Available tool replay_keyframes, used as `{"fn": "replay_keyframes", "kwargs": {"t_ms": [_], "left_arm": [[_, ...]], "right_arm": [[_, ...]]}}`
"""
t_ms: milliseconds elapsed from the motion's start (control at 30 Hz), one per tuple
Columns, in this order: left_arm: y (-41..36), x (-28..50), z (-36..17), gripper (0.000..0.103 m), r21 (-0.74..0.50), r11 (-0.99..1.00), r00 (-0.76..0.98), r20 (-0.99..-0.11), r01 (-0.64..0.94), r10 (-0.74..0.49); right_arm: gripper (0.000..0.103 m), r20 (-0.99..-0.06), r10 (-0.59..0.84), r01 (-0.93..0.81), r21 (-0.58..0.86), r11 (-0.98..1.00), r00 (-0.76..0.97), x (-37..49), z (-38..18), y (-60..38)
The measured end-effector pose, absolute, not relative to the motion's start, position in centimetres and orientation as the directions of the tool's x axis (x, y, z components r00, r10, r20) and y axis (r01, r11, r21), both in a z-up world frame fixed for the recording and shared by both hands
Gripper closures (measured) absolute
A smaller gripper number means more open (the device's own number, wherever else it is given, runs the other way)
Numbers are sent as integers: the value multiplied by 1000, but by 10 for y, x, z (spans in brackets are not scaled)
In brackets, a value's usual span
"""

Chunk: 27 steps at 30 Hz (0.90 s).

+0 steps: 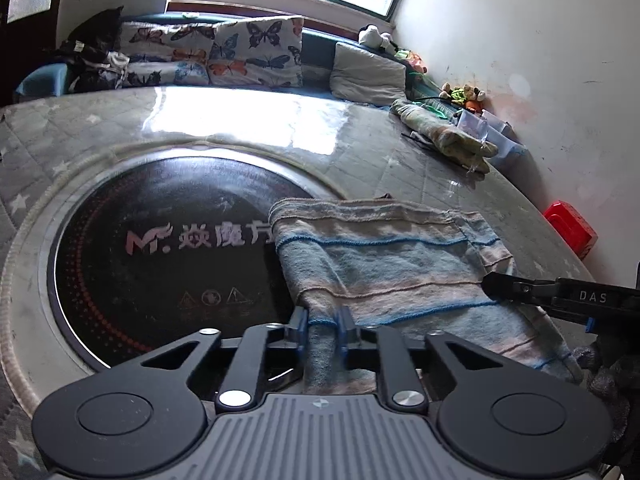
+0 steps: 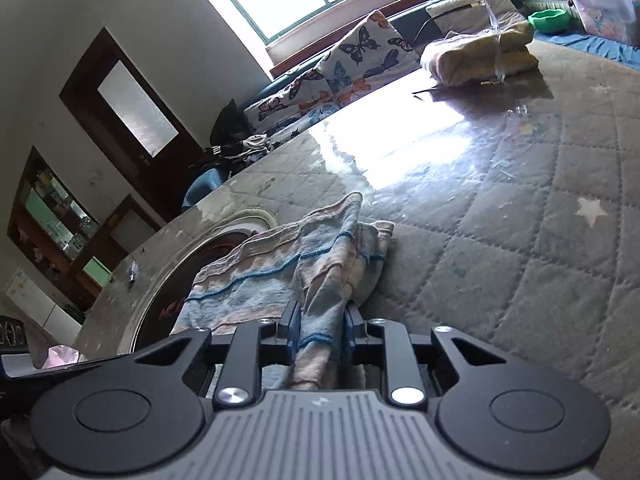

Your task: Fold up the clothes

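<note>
A blue, pink and beige striped cloth (image 1: 384,264) lies on the round table, partly over the black cooktop disc (image 1: 168,248). My left gripper (image 1: 323,326) is shut on the cloth's near left edge. My right gripper (image 2: 322,326) is shut on a bunched fold of the same cloth (image 2: 280,276) at its right side. The right gripper's fingers (image 1: 520,286) also show in the left wrist view, at the cloth's right edge.
The table has a quilted grey cover (image 2: 520,240) under clear plastic. A folded yellowish cloth pile (image 2: 480,56) lies at the far side; it also shows in the left wrist view (image 1: 444,136). Behind are butterfly cushions (image 1: 240,52), plastic bins (image 2: 604,0) and a red box (image 1: 570,226).
</note>
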<state>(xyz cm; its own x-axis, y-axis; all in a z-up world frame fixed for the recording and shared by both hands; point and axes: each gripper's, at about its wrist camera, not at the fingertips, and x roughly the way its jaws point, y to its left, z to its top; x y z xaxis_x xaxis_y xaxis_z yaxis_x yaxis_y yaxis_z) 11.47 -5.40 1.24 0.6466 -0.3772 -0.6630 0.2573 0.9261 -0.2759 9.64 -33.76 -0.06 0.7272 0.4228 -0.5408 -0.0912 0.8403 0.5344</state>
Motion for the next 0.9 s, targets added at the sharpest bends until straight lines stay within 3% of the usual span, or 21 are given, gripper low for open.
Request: {"fn": "replay_keyframes", "kwargs": {"t_ms": [400, 900], "left_arm": [[-88, 116, 60, 94, -251, 902, 697, -573, 350, -430], [-165, 161, 80, 94, -206, 887, 688, -567, 412, -452]], "right_arm": [[90, -442, 377, -137, 486, 863, 814, 82, 54, -353], [90, -427, 248, -75, 381, 921, 870, 107, 94, -402]]}}
